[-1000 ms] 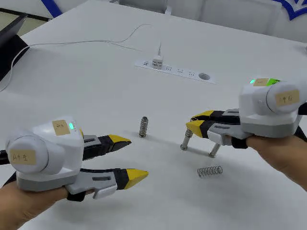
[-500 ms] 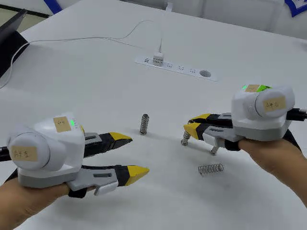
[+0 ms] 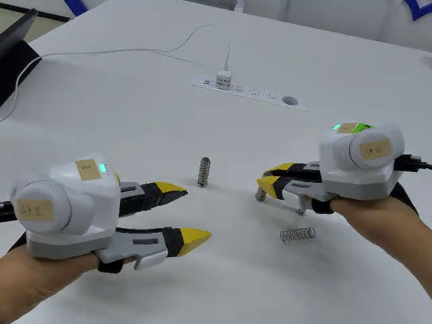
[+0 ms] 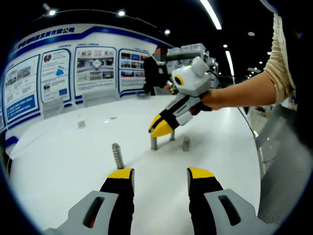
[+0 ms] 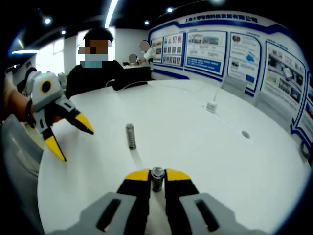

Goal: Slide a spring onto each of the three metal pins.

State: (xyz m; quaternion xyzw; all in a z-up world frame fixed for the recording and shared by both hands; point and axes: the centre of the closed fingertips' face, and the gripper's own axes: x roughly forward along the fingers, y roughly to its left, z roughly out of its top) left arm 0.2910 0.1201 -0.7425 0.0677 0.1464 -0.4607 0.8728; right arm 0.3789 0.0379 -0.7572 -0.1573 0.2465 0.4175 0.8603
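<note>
Our right tool has sunk closer to the worktop and now pinches a sprung pin standing there. Our left tool hangs spread, and one loose spring lies just beside the right tool.

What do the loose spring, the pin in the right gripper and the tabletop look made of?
The loose spring: thin bare wire, grey with glints, likely steel. The pin between the right gripper's tips: shiny grey head, metal, probably steel. The tabletop: smooth white with a soft sheen, perhaps laminate; the look leaves it open.
</note>
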